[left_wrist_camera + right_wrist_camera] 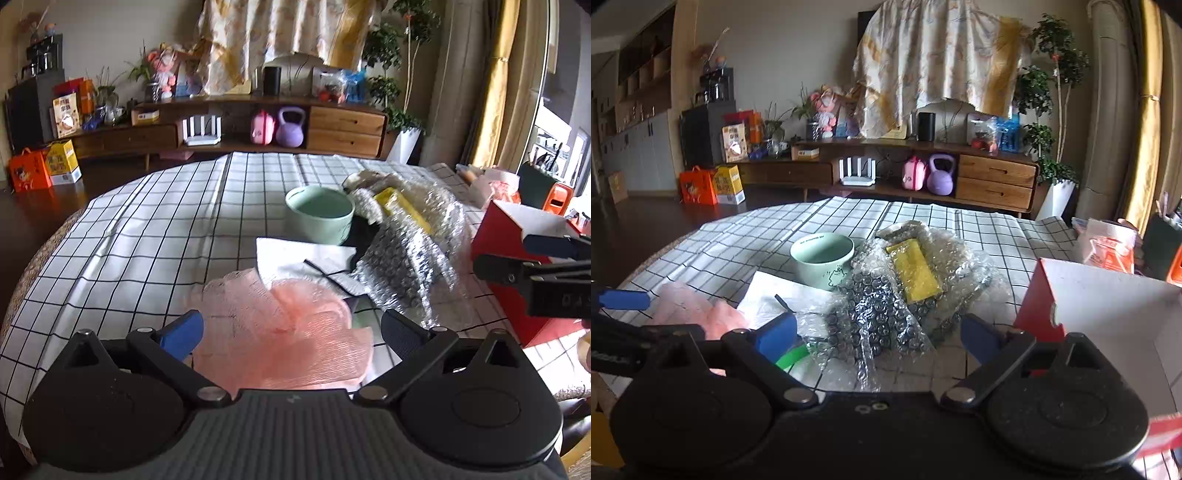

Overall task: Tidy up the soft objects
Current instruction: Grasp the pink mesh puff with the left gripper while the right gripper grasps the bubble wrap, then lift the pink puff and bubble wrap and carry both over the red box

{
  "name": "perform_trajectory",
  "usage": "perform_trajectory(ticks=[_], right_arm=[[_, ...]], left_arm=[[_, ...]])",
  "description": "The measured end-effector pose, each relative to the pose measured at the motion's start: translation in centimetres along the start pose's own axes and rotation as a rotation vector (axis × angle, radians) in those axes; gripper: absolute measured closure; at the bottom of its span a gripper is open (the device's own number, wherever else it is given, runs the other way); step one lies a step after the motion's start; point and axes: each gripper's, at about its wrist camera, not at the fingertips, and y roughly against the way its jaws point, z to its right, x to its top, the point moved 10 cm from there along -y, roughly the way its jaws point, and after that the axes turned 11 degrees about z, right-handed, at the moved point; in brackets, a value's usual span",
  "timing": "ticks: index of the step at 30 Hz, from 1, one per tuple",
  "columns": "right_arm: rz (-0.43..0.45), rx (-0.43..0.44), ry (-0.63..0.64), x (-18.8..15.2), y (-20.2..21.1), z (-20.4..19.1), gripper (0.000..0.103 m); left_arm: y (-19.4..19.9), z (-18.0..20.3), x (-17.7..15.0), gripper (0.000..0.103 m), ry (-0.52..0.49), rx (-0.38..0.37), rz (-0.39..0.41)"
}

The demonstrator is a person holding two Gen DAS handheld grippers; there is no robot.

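A pink mesh bath pouf [284, 332] lies on the checked tablecloth between the spread fingers of my left gripper [291, 334], which is open around it. It also shows at the left in the right wrist view [690, 310]. A crumpled sheet of bubble wrap [886, 306] with a yellow sponge [916, 271] on it lies in front of my right gripper [879, 338], which is open with the wrap's near edge between its fingers. The wrap also shows in the left wrist view [410, 251]. A white face mask [306, 258] lies between pouf and wrap.
A pale green cup [823, 260] stands behind the mask. A red box with a white inside [1100, 306] stands open at the right. A green strip [792, 358] lies near my right gripper's left finger. The checked tablecloth [147, 229] stretches to the left.
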Motion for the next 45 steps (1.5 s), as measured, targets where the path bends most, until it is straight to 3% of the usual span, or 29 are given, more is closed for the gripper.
perform_trajectory(ticks=[4, 16, 22, 27, 36, 42, 45], right_arm=[[-0.046, 0.024, 0.020, -0.9, -2.9, 0.2, 0.010], [-0.142, 0.022, 0.082, -3.1, -9.7, 0.5, 0.018], [-0.183, 0.029, 0.058, -4.2, -11.3, 1.4, 0.031], [-0.189, 0.031, 0.033, -4.5, -11.3, 1.6, 0.051], [-0.159, 0.040, -0.001, -3.6, -9.6, 1.7, 0.082], [-0.125, 0.034, -0.021, -2.7, -7.6, 2.2, 0.094], [-0.110, 0.036, -0.043, -2.1, -6.3, 2.5, 0.095]], left_arm=[[-1.0, -1.4, -0.6, 0.000, 0.031, 0.032, -0.032], [-4.4, 0.6, -4.8, 0.000, 0.028, -0.071, -0.204], [-4.9, 1.3, -5.6, 0.000, 0.014, -0.084, -0.224], [-4.6, 1.5, -5.3, 0.002, 0.007, -0.088, -0.205], [-3.8, 1.6, -4.6, 0.038, 0.002, -0.080, -0.178], [-3.2, 1.6, -4.2, 0.059, -0.006, -0.069, -0.156], [-2.7, 1.5, -3.7, 0.061, -0.017, -0.055, -0.132]])
